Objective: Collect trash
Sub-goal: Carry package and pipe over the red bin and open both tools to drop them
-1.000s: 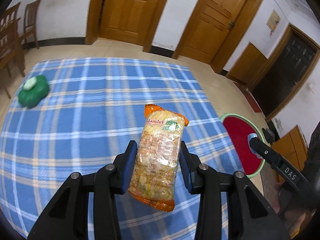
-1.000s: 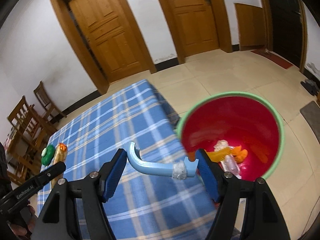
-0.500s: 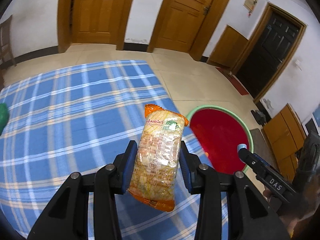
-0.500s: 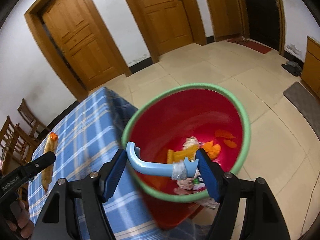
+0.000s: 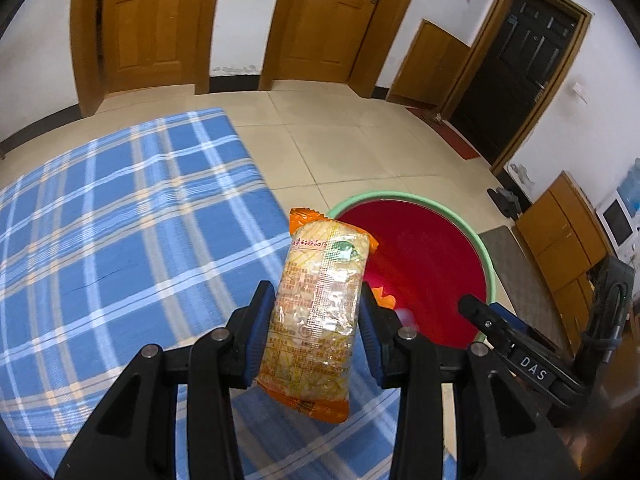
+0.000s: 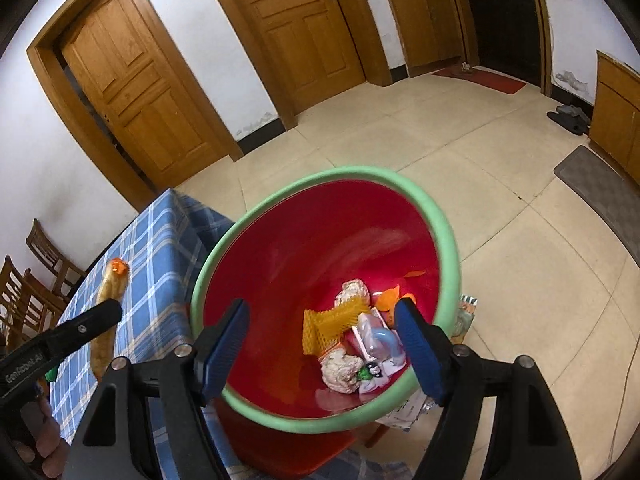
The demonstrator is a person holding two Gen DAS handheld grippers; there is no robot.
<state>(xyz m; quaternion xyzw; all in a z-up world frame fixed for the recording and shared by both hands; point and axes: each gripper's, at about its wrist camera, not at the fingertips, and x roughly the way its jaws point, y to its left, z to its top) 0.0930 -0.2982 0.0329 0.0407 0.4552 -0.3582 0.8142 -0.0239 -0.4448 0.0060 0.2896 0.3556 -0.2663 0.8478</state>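
Note:
My left gripper [image 5: 316,296] is shut on an orange-ended snack packet [image 5: 324,256], held upright above the right edge of the blue plaid table [image 5: 120,220]. Just right of it stands the red bin with a green rim [image 5: 400,199]. My right gripper [image 6: 322,308] hangs over that bin [image 6: 440,232], its jaws opening with nothing between them. A light blue curved piece [image 6: 384,338] lies in the bin among other trash. In the right wrist view the left gripper [image 6: 80,328] and its packet [image 6: 110,284] show at the left.
Wooden doors line the far wall. Chairs [image 6: 40,248] stand beyond the table [image 6: 160,248]. Papers [image 6: 464,316] lie on the tiled floor beside the bin. A grey mat [image 6: 600,188] and wooden cabinets [image 5: 560,232] are off to the right.
The left gripper carried the packet right, to the table's edge by the bin. The right gripper moved over the bin and let go of the light blue piece, which dropped in.

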